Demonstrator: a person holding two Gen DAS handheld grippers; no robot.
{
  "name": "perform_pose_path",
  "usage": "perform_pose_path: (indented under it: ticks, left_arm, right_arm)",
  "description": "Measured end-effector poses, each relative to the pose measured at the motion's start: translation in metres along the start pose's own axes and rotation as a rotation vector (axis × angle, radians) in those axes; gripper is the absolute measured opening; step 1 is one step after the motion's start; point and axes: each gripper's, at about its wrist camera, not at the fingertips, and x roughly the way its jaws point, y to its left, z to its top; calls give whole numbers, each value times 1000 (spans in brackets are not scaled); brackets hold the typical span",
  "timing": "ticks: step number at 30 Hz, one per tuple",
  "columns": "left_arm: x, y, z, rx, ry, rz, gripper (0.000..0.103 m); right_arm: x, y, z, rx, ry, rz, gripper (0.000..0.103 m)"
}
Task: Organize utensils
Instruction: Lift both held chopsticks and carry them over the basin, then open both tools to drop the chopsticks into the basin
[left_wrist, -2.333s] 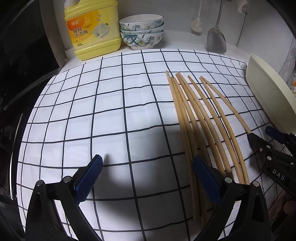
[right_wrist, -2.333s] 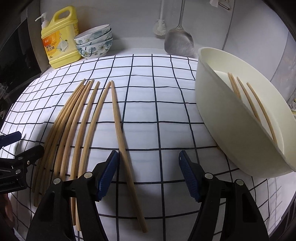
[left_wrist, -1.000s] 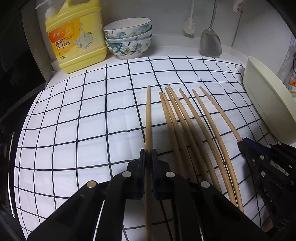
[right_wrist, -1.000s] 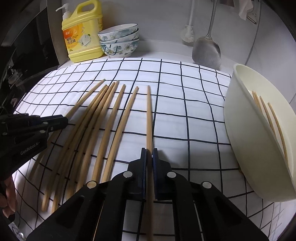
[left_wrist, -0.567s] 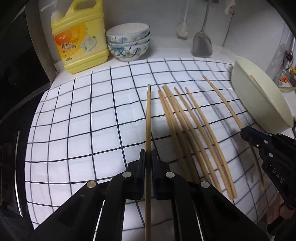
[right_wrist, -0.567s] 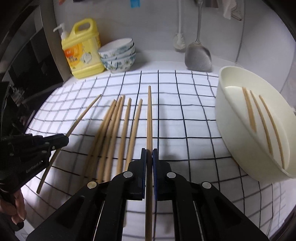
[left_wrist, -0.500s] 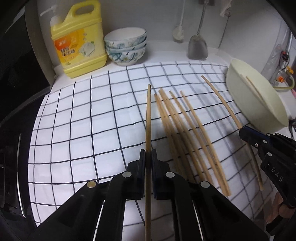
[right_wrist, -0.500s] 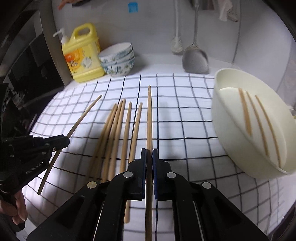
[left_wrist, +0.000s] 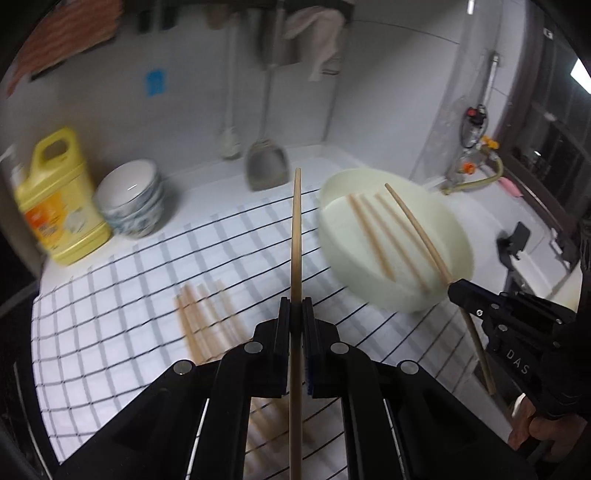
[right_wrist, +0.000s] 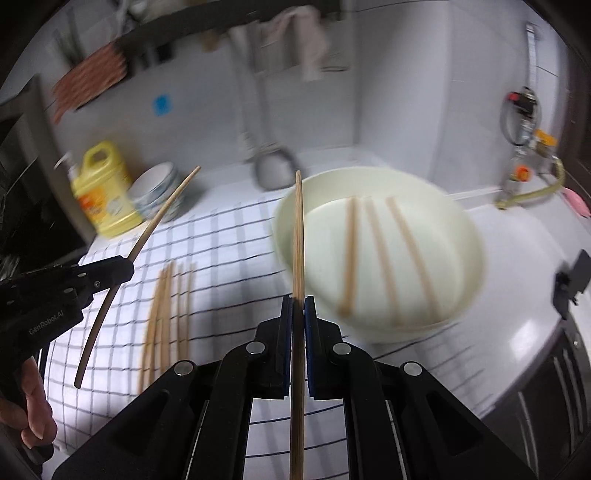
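Observation:
My left gripper is shut on one wooden chopstick, held in the air over the checked cloth. My right gripper is shut on another chopstick, whose tip reaches over the near rim of the cream bowl. Three chopsticks lie inside that bowl. Several more chopsticks remain on the cloth. In the left wrist view the right gripper shows at the right with its chopstick over the bowl; the left gripper shows at the left of the right wrist view.
A yellow detergent bottle and stacked patterned bowls stand at the back left. A metal spatula hangs on the back wall. Taps and a hose sit at the right. A hand holds the left gripper.
Both grippers closed on a chopstick each, then rose off the cloth and swung right towards the cream bowl. Fewer chopsticks lie on the cloth.

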Motion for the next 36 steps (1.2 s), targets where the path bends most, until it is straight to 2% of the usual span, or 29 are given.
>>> perform_pose_path:
  ticks: [3,7,13,22,36]
  left_arm:
    - [18,-31,25,10,-1,-57,7]
    - [53,-64,60,6,9,-82,7]
    - [118,-94,94,-18,63,-69,7]
    - [192,-106,100,-56,178,-23,7]
    - [230,-108,90,-73,272,23,7]
  right_arm:
    - [1,-32,12,26,-13,-25,6]
    - [21,-72,32,42,-3,-24,6]
    - [70,-125,61,67,31,10,6]
    - [136,-155,68,62,151,44,6]
    - [168,-166,66,80,233,64,6]
